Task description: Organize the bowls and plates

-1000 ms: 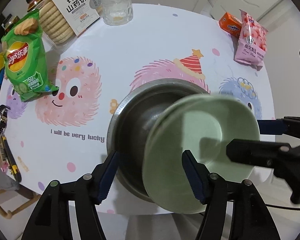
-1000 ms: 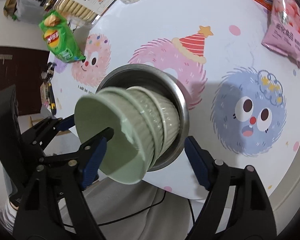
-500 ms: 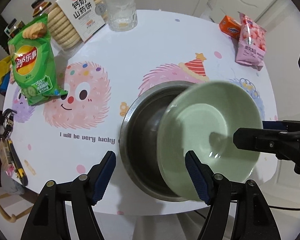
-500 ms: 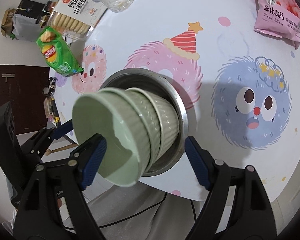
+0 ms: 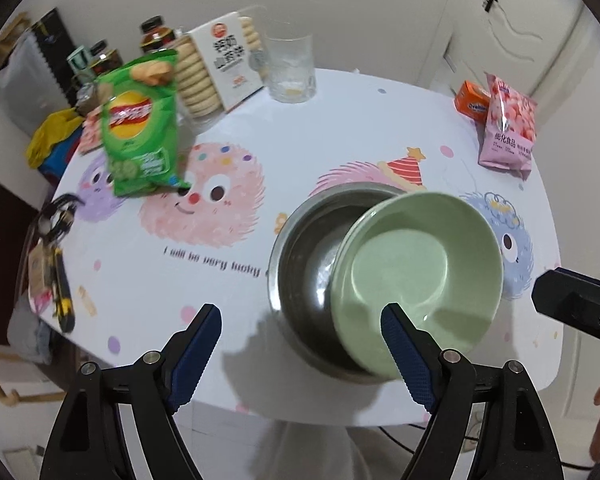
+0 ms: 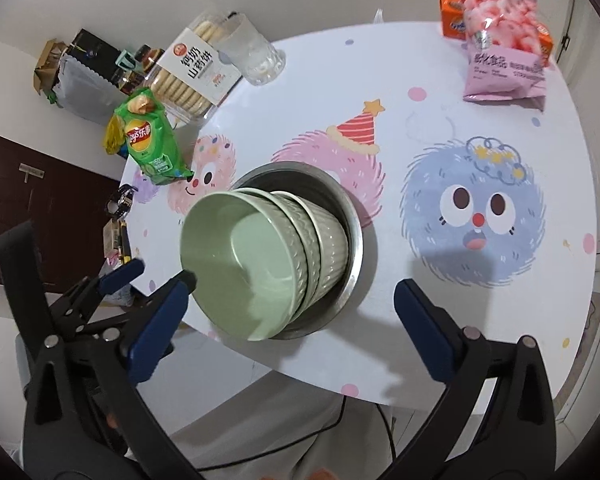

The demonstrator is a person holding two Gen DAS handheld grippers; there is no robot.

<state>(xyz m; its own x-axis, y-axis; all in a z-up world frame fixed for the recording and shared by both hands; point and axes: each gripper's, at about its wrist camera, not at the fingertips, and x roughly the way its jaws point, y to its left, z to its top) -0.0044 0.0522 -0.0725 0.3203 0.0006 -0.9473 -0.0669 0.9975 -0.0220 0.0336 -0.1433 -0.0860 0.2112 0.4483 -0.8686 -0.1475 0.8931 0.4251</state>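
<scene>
A stack of nested pale green ribbed bowls leans tilted inside a steel bowl near the table's front edge. In the left wrist view the top green bowl faces me and rests in the steel bowl. My left gripper is open and empty, just short of the bowls. My right gripper is open and empty, its left fingertip close beside the green rim. The right gripper's finger also shows at the right edge of the left wrist view.
On the round cartoon-print table stand a green chip bag, a biscuit box, a glass, a pink snack bag and an orange box. Clutter sits off the table's left edge.
Both grippers have pulled back and up from the bowls. The right gripper's finger, earlier inside the top green bowl's rim, is now outside it. The green stack stays tilted in the steel bowl.
</scene>
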